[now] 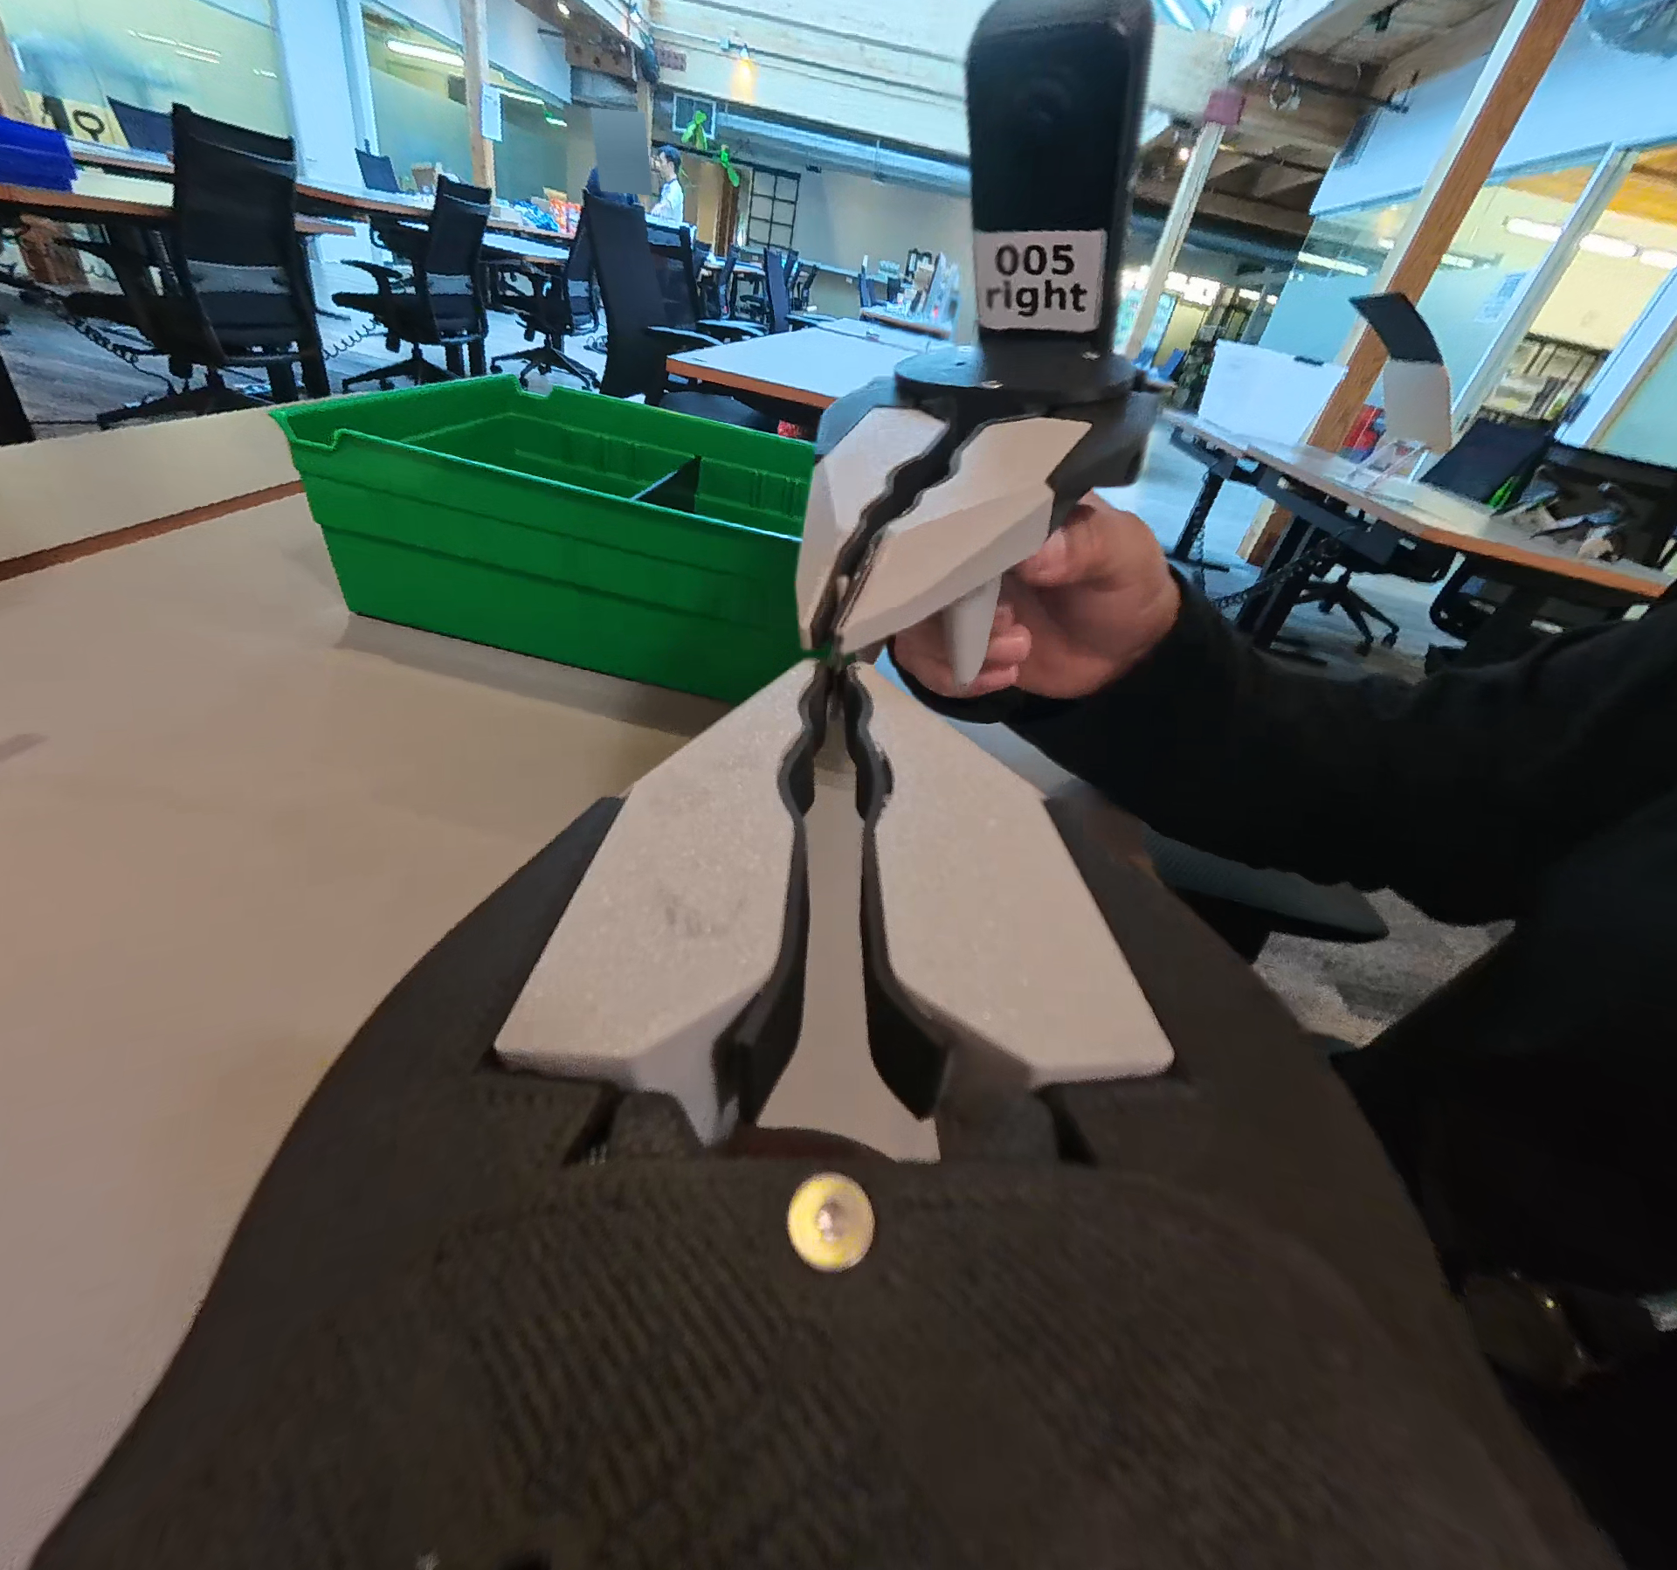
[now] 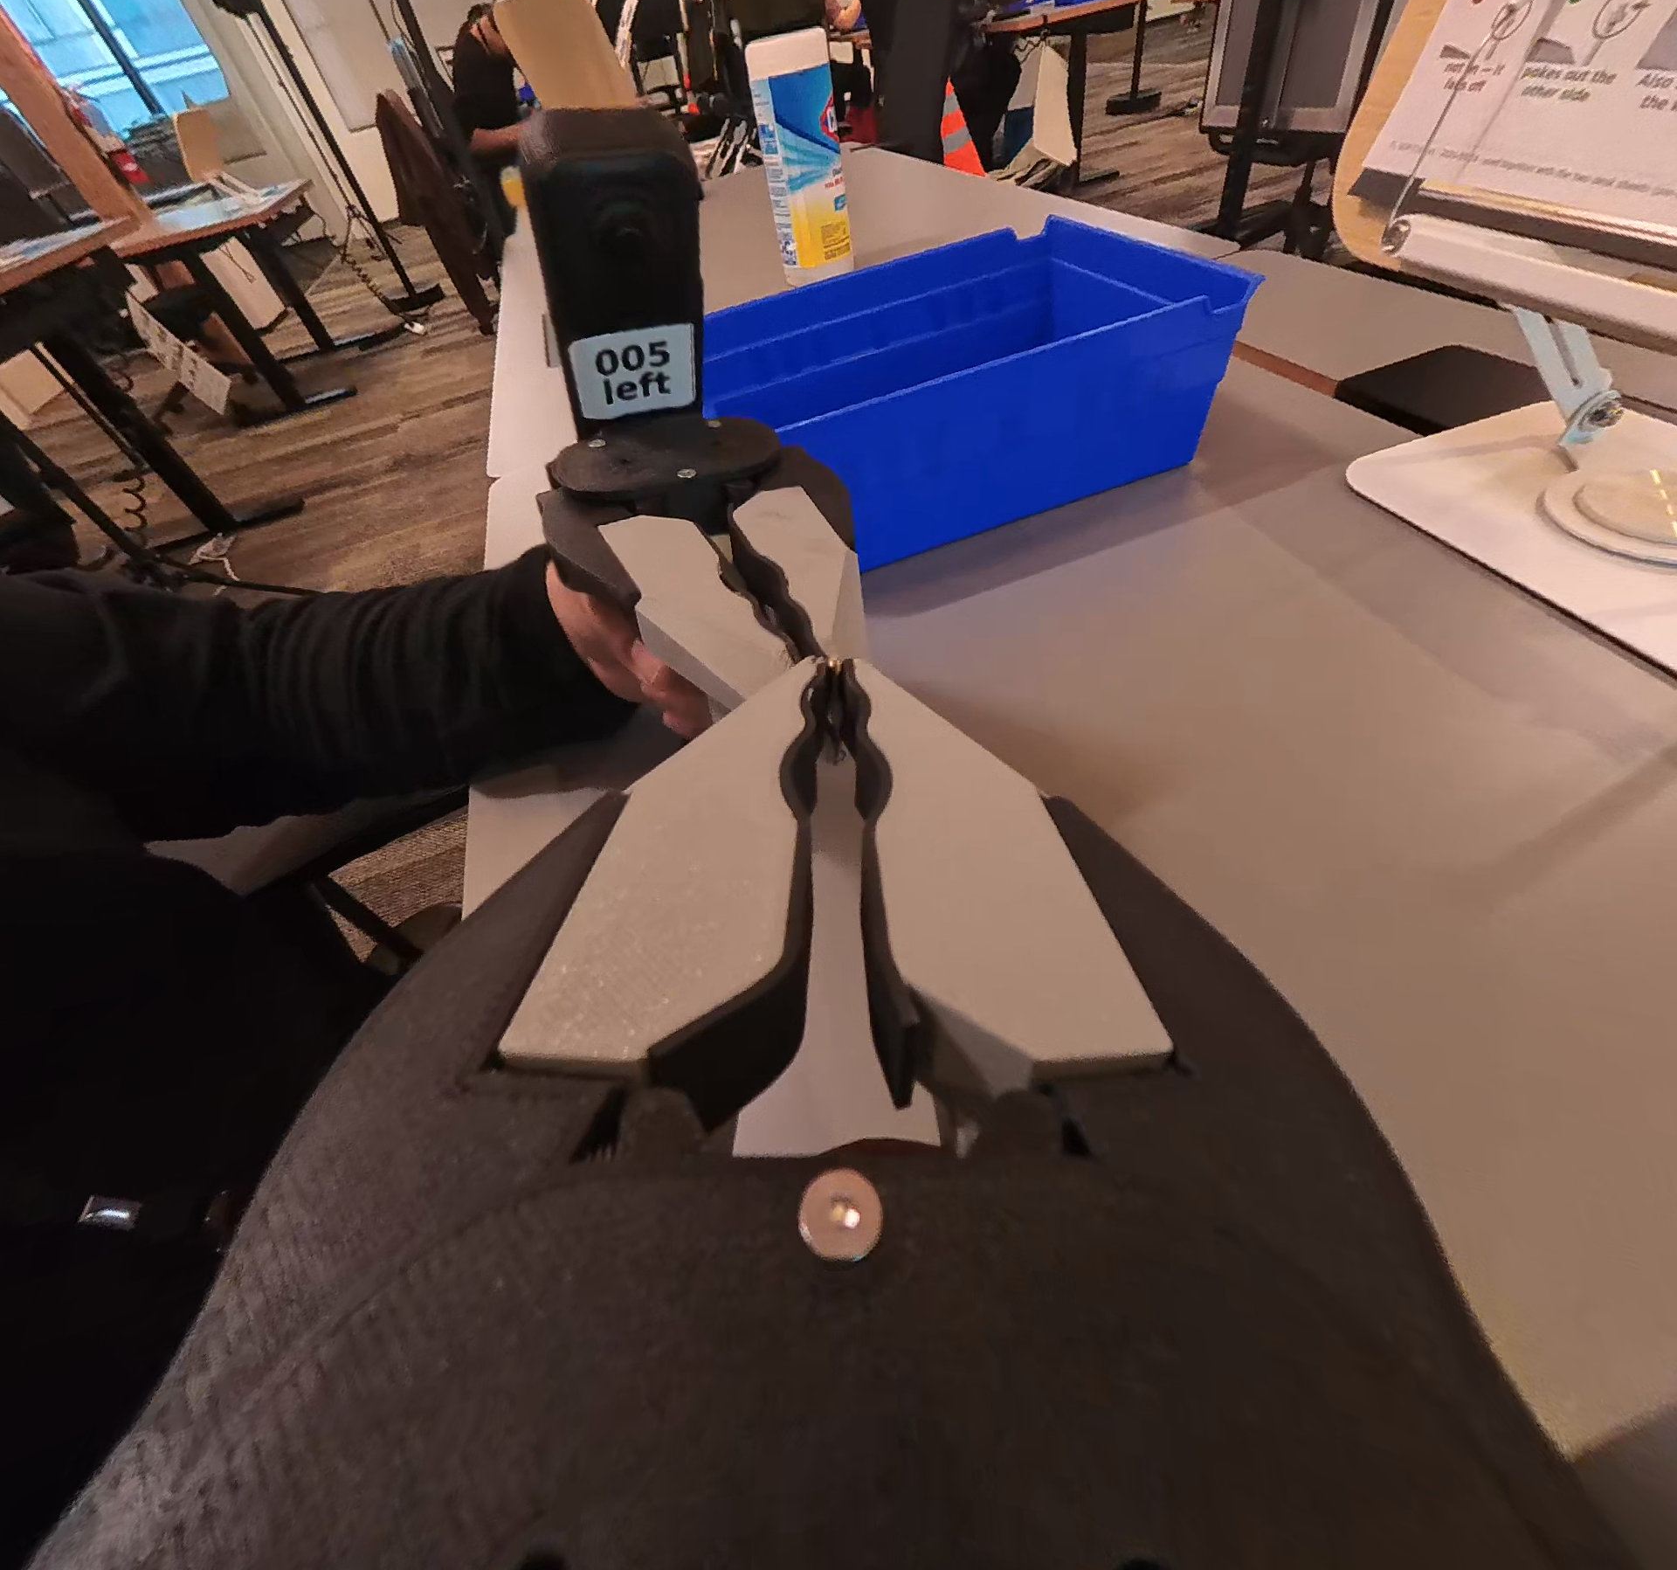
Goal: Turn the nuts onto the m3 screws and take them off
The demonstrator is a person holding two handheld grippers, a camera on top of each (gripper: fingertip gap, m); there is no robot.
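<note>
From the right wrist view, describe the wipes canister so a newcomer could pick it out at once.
Start at the grey table and find the big open blue plastic bin on it. Just behind the bin's far left corner stands a tall white, blue and yellow cylindrical wipes canister with a white cap. It is the only upright round container there; its neighbours are the low bin and a document stand.

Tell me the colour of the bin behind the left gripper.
Blue. The bin shows best in the right wrist view, sitting on the table past the left gripper.
</note>
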